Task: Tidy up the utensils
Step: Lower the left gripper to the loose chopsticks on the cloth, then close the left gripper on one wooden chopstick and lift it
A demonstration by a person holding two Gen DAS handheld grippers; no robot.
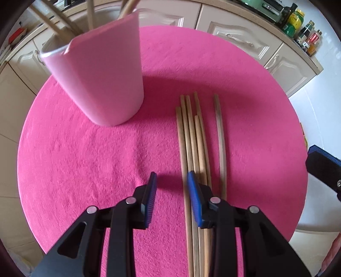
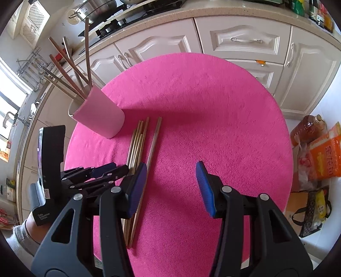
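Several wooden chopsticks (image 1: 192, 136) lie in a bundle on the round pink table (image 1: 85, 159), with one more (image 1: 220, 136) lying apart to their right. A pink cup (image 1: 102, 70) stands left of them and holds several chopsticks (image 2: 72, 66). My left gripper (image 1: 171, 179) is open and empty, low over the near end of the bundle, its right finger above the sticks. My right gripper (image 2: 171, 168) is open and empty, hovering right of the bundle (image 2: 138, 140); the single stick (image 2: 152, 144) passes under its left finger. The cup also shows in the right wrist view (image 2: 100, 115).
Cream kitchen cabinets (image 2: 245, 40) and a counter with a stove (image 2: 119, 19) run behind the table. Bottles (image 1: 298, 23) stand on the counter at right. An oil bottle (image 2: 307, 127) and bags (image 2: 324, 157) sit on the floor to the right.
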